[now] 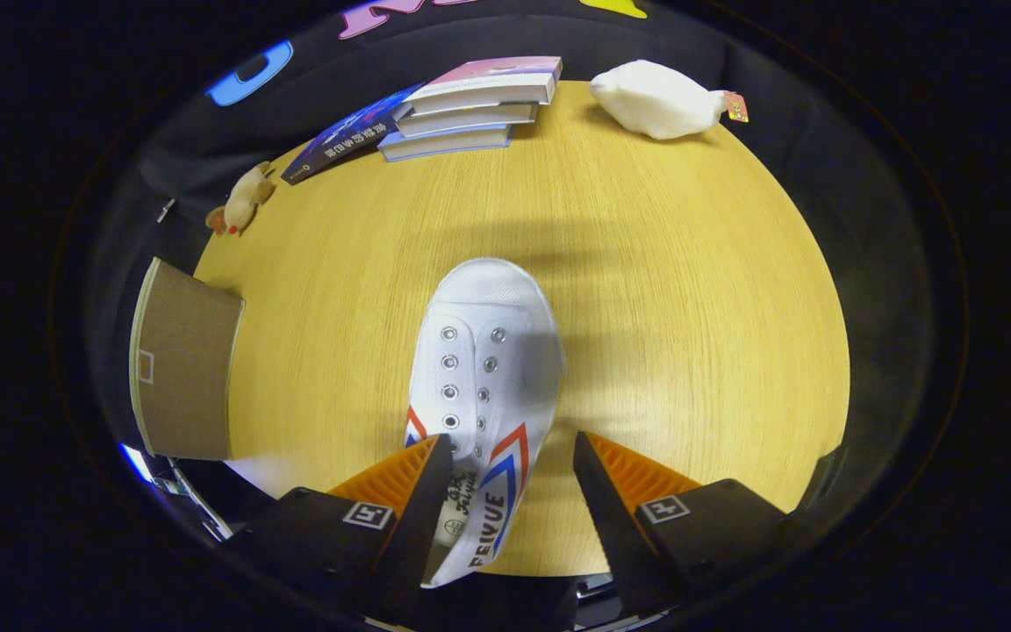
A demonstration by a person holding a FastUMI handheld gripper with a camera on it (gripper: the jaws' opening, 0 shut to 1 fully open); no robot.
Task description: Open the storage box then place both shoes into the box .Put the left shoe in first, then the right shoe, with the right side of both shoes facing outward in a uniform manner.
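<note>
White canvas shoe with red and blue chevron stripes on its side lies on the round light-wood table, toe pointing away from us, heel end reaching back between the fingers. We see one shoe; whether it is the left or the right we cannot tell from this angle.

Gripper: fingers spread wide. The shoe's heel part sits in the gap, close against the inner face of the left finger; it may be touching there, we cannot say for sure. The right finger stands apart from the shoe, bare table showing between them. Nothing is clamped.

Brown cardboard box, which we take for the storage box, stands at the table edge to the left of the shoe, well apart from it. Whether it is open we cannot tell, since a flat brown face is what shows.

Other things, far side of the table: stack of paperback books, white soft toy with a small tag, small tan plush animal at the left rim.

Judgement: we are at the pick-up of a shoe, grasp not yet made. The next move calls for centring the heel collar between the fingers and closing until both press on it. After lifting, we carry it left to the box, minding that its right side ends up facing outward
</note>
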